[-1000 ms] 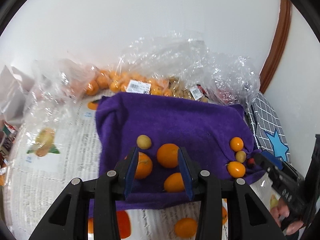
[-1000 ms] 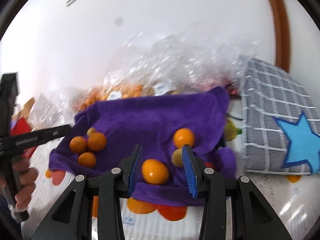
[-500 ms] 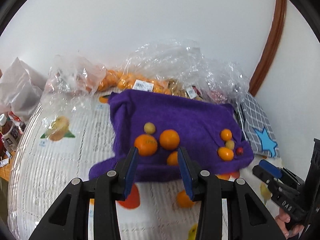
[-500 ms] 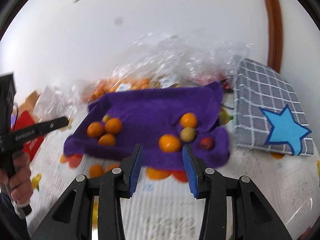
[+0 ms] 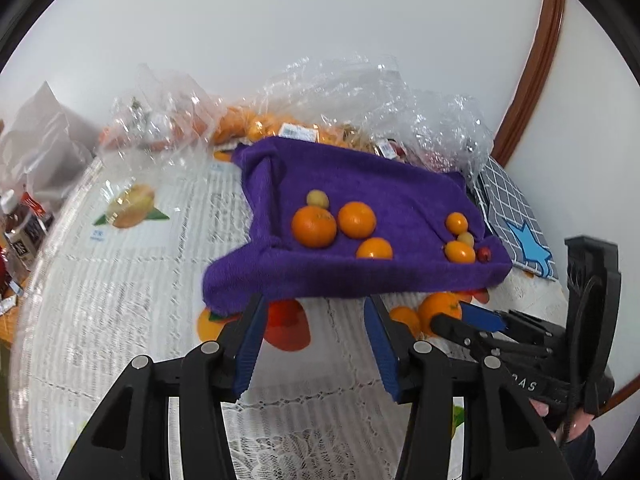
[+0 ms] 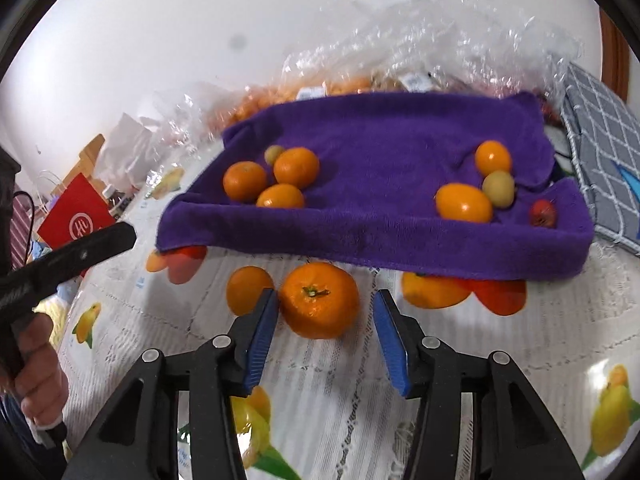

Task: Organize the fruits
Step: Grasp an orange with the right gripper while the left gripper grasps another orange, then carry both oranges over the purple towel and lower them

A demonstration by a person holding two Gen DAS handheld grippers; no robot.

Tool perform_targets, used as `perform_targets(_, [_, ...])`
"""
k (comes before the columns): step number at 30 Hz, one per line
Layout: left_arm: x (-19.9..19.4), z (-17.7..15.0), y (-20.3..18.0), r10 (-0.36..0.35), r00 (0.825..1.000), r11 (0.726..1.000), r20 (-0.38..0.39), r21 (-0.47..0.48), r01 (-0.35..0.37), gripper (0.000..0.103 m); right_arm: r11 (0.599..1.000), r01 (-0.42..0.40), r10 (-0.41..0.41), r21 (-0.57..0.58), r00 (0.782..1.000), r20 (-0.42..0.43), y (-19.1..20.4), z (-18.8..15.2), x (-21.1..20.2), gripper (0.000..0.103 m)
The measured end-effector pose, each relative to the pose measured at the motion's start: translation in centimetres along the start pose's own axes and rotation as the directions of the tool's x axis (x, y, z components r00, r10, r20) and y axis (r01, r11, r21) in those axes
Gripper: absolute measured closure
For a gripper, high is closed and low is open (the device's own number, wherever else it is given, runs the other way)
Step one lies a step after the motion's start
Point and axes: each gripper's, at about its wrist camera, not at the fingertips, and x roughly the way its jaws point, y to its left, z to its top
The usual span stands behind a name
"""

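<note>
Purple towel covers the middle of the counter, spread over a white lace cloth printed with fruit. One loose orange with a green stem sits on the lace just in front of the towel's near edge, right between the blue fingertips of the right tool. That tool's jaws are opening; the left pad looks just beside or barely at the fruit's skin, I cannot tell which, and the right pad stands clear of it, so nothing is gripped.

On the towel lie two clusters: three oranges with a small yellow-green fruit to the left, and to the right two small oval orange fruits, another yellow-green one and a little red one.

The left tool points at the near left edge of the towel, its jaws opening too, with nothing between them but bare lace and a printed fruit.

The left wrist view shows the right tool from the side, reaching in low beside the loose orange, plus bottles at the far left. The right wrist view alone shows a red paper bag and the hand gripping the left tool's handle. Crumpled clear plastic bags of fruit and a grey checked cloth with a blue star lie behind and beside the towel.
</note>
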Motion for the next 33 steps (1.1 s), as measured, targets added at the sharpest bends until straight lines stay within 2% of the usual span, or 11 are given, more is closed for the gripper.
perform_targets(1, [0.3,-0.1,0.0,-0.011,1.0,1.0,-0.007,-0.003,0.011,0.055,1.0,-0.016,0.016,-0.001,1.0,-0.002,0.0,0.1,0.2,0.061])
perform_targets(6, [2.4,-0.6,-1.5,-0.065,0.997,0.998,-0.045,0.01,0.065,0.055,1.0,0.006,-0.005,-0.03,1.0,0.025,-0.4,-0.2,-0.9,0.062])
perform_targets(10, [4.2,-0.7,-3.7,-0.108,0.991,0.994,-0.082,0.027,0.111,0.055,1.0,0.024,-0.023,-0.013,0.998,0.057,-2.3,-0.3,-2.8,0.062])
perform_targets(13, [5.7,-0.9,-5.1,-0.117,0.986,0.992,-0.118,0.037,0.122,0.055,0.999,0.054,-0.054,0.003,0.995,0.08,-3.9,-0.2,-4.3,0.062])
perform_targets(16, [7.1,-1.4,-5.8,-0.093,0.985,0.994,-0.146,0.042,0.1,0.056,0.998,0.064,-0.066,0.023,0.993,0.095,-5.4,0.2,-5.4,0.062])
perform_targets(17, [7.4,-1.5,-6.0,-0.082,0.987,0.995,-0.14,0.043,0.089,0.062,0.997,0.066,-0.068,0.026,0.993,0.099,-5.7,0.3,-5.6,0.062])
perform_targets(18, [7.4,-1.5,-6.1,-0.067,0.989,0.996,-0.133,0.055,0.075,0.073,0.997,0.067,-0.07,0.029,0.992,0.106,-6.1,0.5,-5.9,0.062])
perform_targets(21, [7.2,-1.2,-5.8,-0.087,0.986,0.995,-0.139,0.043,0.094,0.072,0.997,0.067,-0.071,0.039,0.99,0.121,-6.7,1.1,-6.2,0.062])
perform_targets(24, [6.0,0.0,-4.4,-0.103,0.989,0.995,-0.106,0.006,0.104,0.072,0.998,0.056,-0.061,0.043,0.989,0.136,-7.1,2.3,-6.1,0.062])
perform_targets(30, [4.4,4.5,-2.1,-0.076,0.997,0.996,-0.019,-0.045,0.075,0.072,0.998,0.054,-0.055,0.014,0.984,0.172,-7.3,5.9,-4.9,0.062])
perform_targets(33, [5.5,6.3,-2.2,-0.062,0.998,0.997,-0.014,-0.041,0.062,0.072,0.998,0.064,-0.063,-0.001,0.983,0.171,-7.6,7.8,-3.3,0.062])
